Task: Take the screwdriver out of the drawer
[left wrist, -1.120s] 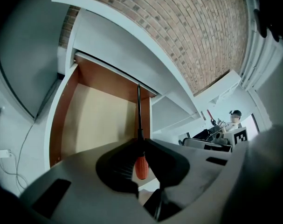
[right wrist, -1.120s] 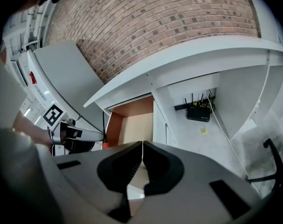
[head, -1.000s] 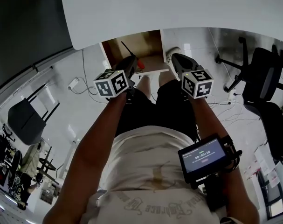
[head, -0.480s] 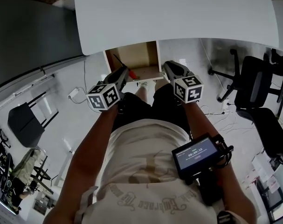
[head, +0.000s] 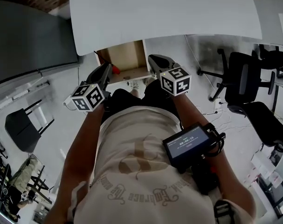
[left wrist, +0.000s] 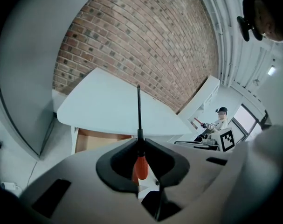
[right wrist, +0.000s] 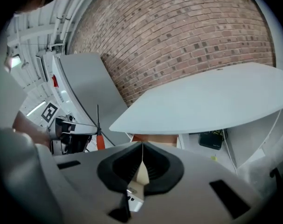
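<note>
A screwdriver with a red handle (left wrist: 140, 168) and a thin dark shaft (left wrist: 138, 111) stands upright in my left gripper (left wrist: 140, 143), which is shut on it. In the head view the left gripper (head: 104, 73) holds the red handle (head: 115, 69) just left of the open wooden drawer (head: 127, 57) under the white table (head: 160, 13). My right gripper (head: 155, 62) hovers at the drawer's right front corner. Its jaws meet in a thin seam (right wrist: 142, 148) with nothing visibly held. The right gripper view also shows the screwdriver (right wrist: 99, 134) at the left.
Black office chairs (head: 244, 78) stand on the right and a dark chair (head: 24, 125) on the left. A grey partition (head: 29, 36) rises left of the table. A screen device (head: 188, 146) is strapped to the right forearm. A person (left wrist: 220, 120) stands far off.
My left gripper has drawn back and to the left, lifting the screwdriver clear of the drawer. The right gripper has kept its place by the drawer front.
</note>
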{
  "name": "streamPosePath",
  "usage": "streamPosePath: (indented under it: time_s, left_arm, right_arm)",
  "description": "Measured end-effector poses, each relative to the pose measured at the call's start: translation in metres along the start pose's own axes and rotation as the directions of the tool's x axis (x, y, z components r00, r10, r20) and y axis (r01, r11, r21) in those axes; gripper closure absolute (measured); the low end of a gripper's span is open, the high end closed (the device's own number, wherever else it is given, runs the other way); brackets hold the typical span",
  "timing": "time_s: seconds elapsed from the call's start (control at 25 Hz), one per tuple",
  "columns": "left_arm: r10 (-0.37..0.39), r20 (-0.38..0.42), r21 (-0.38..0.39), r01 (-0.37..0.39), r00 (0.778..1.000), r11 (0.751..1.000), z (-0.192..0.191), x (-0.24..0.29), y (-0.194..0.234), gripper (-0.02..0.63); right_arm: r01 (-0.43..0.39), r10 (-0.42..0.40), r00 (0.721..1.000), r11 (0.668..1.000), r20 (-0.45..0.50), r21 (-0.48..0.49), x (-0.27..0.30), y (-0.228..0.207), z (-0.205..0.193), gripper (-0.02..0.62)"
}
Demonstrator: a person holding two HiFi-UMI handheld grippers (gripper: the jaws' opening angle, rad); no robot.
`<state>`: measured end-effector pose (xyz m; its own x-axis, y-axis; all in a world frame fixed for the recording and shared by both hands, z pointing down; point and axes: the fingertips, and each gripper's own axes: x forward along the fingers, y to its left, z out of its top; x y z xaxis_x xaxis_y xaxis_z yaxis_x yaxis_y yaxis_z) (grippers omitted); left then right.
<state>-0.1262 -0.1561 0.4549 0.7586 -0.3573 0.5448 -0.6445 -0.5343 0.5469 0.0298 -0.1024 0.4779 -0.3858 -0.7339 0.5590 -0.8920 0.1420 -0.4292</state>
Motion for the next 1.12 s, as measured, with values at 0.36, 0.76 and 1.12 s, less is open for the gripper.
streamPosePath:
  time_s: [0.36,0.76,1.12]
  left_arm:
    - [-0.030,0.079,0.086,0.023,0.996,0.996,0.032,-0.034,-0.019,0.540]
    - [-0.038,0.161,0.152,0.013,0.986,0.988,0.057,-0.058,-0.037,0.540]
    - [-0.057,0.197,0.242,0.008,0.979,0.970,0.067,-0.084,-0.051,0.540]
  right_arm:
    - [-0.057,0.063,0.996,0.995,0.069,-0.080,-0.021,0.033,0.044,0.572]
    - [-0.117,0.129,0.988,0.984,0.087,-0.132,-0.038,0.055,0.058,0.572]
    - [-0.146,0.163,0.981,0.978,0.108,-0.150,-0.052,0.076,0.074,0.572]
